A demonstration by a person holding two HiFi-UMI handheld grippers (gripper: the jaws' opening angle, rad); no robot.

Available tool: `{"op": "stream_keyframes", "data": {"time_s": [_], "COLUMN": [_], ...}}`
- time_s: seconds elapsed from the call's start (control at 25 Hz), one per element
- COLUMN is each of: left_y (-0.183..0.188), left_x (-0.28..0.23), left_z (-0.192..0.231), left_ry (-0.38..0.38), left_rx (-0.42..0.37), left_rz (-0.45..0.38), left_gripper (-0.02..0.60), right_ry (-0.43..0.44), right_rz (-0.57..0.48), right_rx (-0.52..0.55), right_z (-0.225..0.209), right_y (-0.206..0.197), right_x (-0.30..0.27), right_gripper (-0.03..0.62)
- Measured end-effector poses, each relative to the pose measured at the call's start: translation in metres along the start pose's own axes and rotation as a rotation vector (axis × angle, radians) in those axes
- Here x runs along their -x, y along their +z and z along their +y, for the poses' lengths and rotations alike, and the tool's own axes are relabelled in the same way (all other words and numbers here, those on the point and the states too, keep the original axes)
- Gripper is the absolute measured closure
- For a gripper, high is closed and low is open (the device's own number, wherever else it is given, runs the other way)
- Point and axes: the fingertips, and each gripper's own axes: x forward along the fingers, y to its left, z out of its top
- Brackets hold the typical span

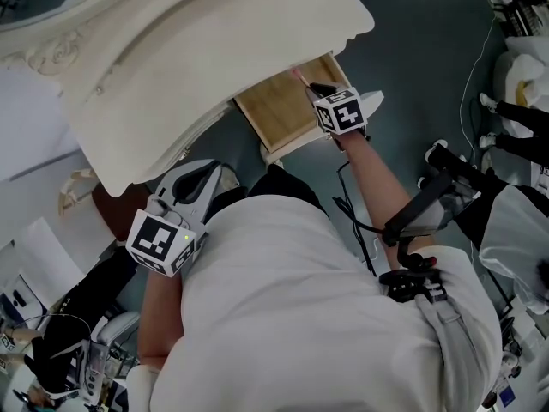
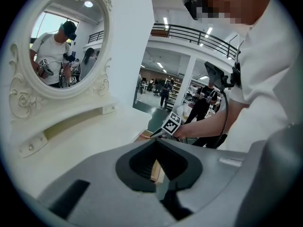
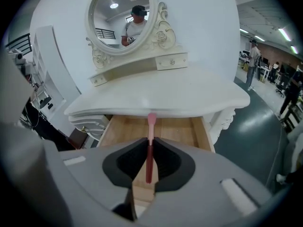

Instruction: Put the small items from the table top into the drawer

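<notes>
One slender pink stick (image 3: 150, 141) is clamped between the jaws of the right gripper (image 3: 149, 150), which holds it above the open wooden drawer (image 3: 176, 129). The stick's pale tip points toward the drawer's back, under the white table top (image 3: 184, 92). The left gripper (image 2: 158, 163) is well apart from the drawer, to its left, with its jaws brought together on nothing.
</notes>
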Motion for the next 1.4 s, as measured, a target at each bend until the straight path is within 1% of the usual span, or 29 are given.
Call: {"op": "stream_keyframes", "data": {"time_s": [0.2,0.52,0.64,0.8,0.88,1.16,1.4], "left_y": [-0.001,-0.002,-0.005,-0.016,-0.017,-0.017,-0.017], "left_x": [0.000,0.005,0.009,0.007,0.010,0.020,0.026], "left_z": [0.001,0.004,0.009,0.030,0.033,0.026,0.024], "left_ry": [0.005,0.036,0.053,0.079,0.090,0.123,0.137], "left_rx": [0.007,0.025,0.037,0.062,0.071,0.092,0.103], "left_rz": [0.000,0.003,0.008,0.024,0.032,0.041,0.047], "left_gripper": [0.581,0.581,0.581,0.581,0.581,0.581,0.581], "right_ry": [0.005,0.008,0.009,0.024,0.027,0.018,0.026], "right_rz": [0.051,0.109,0.137,0.174,0.191,0.247,0.265], "right_rx": [0.024,0.059,0.042,0.016,0.008,-0.004,-0.013], "right_z": [0.002,0.001,0.001,-0.001,-0.001,-0.006,-0.004], "right_y": [-0.012,-0.015,-0.018,-0.021,-0.023,-0.039,-0.042], "right_x": [-0.012,-0.042,-0.059,-0.098,-0.109,-0.117,-0.120], "right_gripper": [0.549,0.549,0.549,0.549,0.548,0.548,0.548]}}
